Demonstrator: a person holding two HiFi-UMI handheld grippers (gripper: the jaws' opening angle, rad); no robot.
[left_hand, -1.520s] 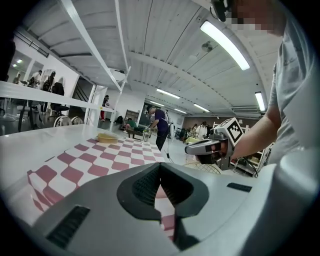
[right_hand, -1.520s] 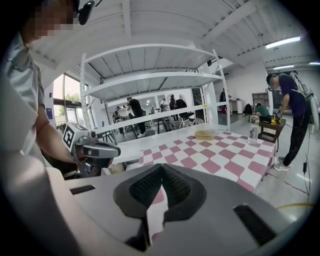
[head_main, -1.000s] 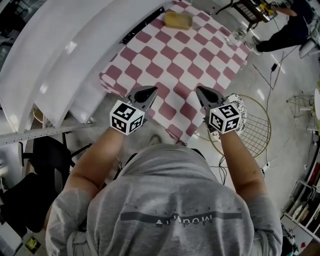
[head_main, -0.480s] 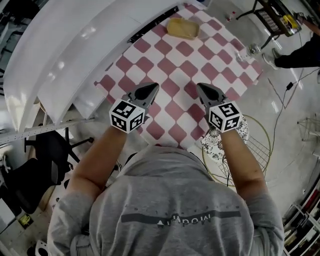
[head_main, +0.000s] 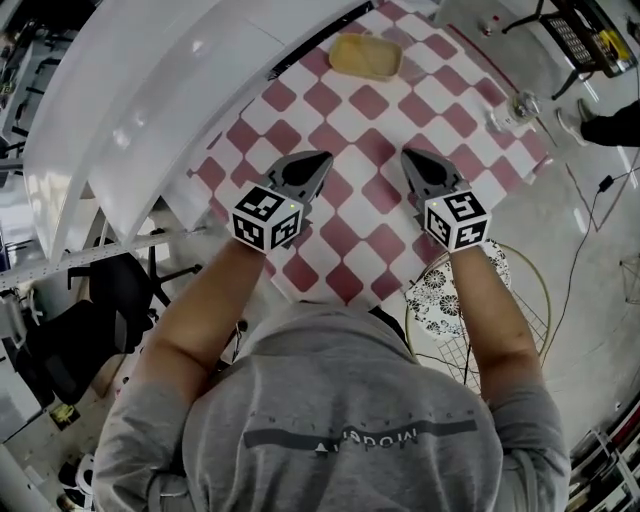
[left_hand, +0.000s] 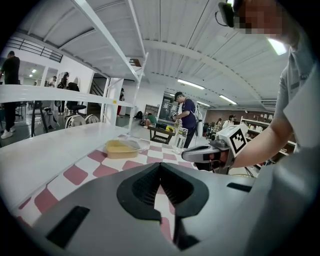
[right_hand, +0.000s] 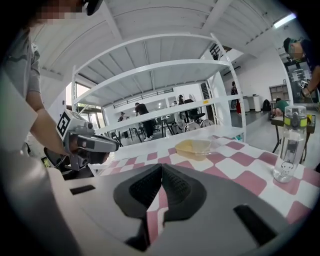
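Note:
A table with a pink-and-white checkered cloth (head_main: 370, 140) lies below me. My left gripper (head_main: 323, 159) hovers over its near left part, jaws shut and empty. My right gripper (head_main: 408, 156) hovers beside it to the right, also shut with nothing held. A yellow shallow container (head_main: 366, 56) sits at the table's far side, also visible as the container (left_hand: 120, 148) in the left gripper view and the container (right_hand: 194, 147) in the right gripper view. A clear water bottle (right_hand: 289, 144) with a green-trimmed cap stands near the table's right edge, seen as the bottle (head_main: 517, 106) from above.
A white shelving unit (head_main: 150, 110) runs along the table's left side. A round wire stool with a patterned cushion (head_main: 440, 300) stands at the near right on the floor. Several people are in the background; one stands by a low table (left_hand: 161, 134).
I have moved forward: both grippers now hang over the checkered table rather than at its near edge, and the container and bottle are closer. Both stay shut.

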